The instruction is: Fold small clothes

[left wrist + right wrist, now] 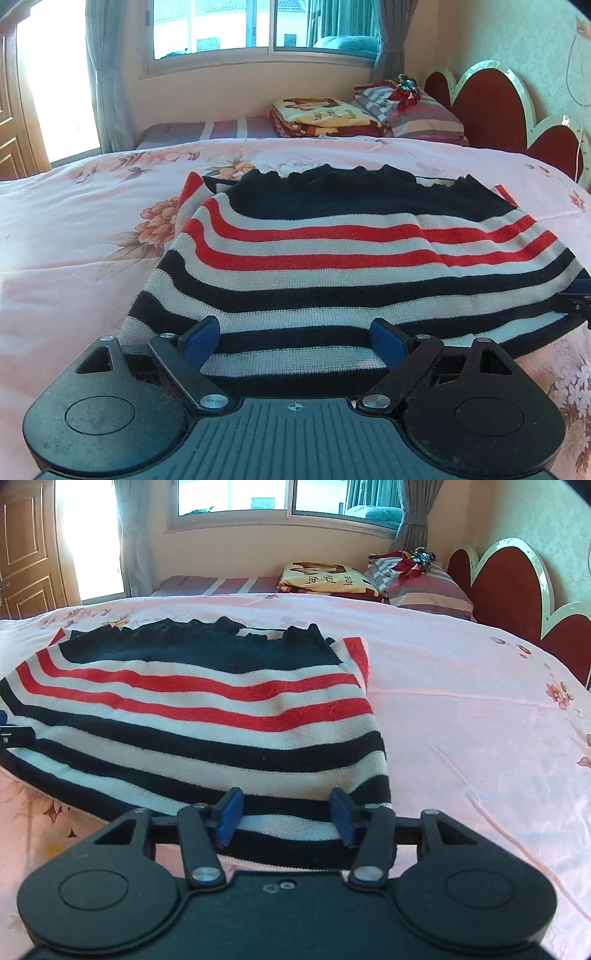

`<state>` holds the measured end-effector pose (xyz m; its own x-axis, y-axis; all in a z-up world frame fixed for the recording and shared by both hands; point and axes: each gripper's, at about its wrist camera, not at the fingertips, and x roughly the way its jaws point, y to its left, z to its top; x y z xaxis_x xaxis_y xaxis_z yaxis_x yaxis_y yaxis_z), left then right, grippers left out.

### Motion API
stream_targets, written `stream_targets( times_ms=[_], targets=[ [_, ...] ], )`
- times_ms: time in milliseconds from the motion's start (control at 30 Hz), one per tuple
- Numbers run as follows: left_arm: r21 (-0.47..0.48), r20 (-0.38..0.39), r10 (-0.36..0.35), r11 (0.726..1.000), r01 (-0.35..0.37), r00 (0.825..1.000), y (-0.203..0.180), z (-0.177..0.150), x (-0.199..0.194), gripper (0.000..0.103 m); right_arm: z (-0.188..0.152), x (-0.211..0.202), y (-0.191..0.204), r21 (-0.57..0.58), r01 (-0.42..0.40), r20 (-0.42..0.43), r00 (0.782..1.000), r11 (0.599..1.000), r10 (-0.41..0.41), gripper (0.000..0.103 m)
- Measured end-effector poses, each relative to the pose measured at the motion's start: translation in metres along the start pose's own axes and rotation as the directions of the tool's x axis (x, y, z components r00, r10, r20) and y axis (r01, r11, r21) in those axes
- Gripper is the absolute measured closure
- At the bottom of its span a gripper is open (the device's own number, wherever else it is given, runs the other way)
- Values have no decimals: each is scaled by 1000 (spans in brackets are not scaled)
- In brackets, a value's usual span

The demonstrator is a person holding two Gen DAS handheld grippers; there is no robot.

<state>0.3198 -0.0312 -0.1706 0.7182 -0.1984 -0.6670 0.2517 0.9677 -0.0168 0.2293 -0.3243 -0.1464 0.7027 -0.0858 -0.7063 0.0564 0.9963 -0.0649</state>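
Centrally, a striped sweater (332,251) in navy, white and red lies flat on a pink floral bed (74,229). At six o'clock in each wrist view, the left gripper (295,341) and right gripper (284,816) sit open, blue fingers spread over the sweater's near hem. Folded blankets (317,116) rest at one o'clock.

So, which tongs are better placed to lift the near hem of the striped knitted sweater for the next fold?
Neither clearly: the left tongs and right tongs both stand open over the near hem of the navy, white and red striped knitted sweater, one toward each corner, so probably both together.
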Motion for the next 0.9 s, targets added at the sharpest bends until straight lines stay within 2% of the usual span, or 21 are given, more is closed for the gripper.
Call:
stream_targets(
  times_ms=[133, 267, 367, 433, 467, 667, 800, 900],
  targets=[
    [-59, 5, 60, 996, -59, 998, 8, -3, -6, 15, 8, -16, 6, 62, -52, 44, 998, 997, 49, 51],
    [-64, -23, 71, 995, -72, 997, 11, -10, 4, 15, 13, -19, 24, 62, -96, 60, 994, 993, 92, 50],
    [-59, -22, 76, 995, -77, 997, 10, -14, 5, 15, 12, -9, 36, 32, -70, 34, 997, 997, 69, 49],
    [-64, -26, 73, 995, -74, 997, 11, -15, 5, 13, 6, 7, 35, 34, -35, -33, 999, 999, 36, 50],
    [-64, -27, 71, 995, -73, 997, 11, -15, 5, 13, 2, 10, 31, 45, -32, -41, 999, 998, 34, 50],
    [-60, -29, 71, 996, -73, 997, 11, -17, 4, 12, -5, 3, 29, 22, -6, -34, 999, 1000, 7, 49],
    [-111, -49, 48, 992, -53, 998, 17, -17, -3, 12, -7, -2, 24, 46, -8, -43, 999, 999, 10, 49],
    [-135, -22, 23, 990, -26, 999, 14, -16, -16, 12, -5, -10, 23, 66, -26, -27, 999, 997, 28, 48]
  ],
)
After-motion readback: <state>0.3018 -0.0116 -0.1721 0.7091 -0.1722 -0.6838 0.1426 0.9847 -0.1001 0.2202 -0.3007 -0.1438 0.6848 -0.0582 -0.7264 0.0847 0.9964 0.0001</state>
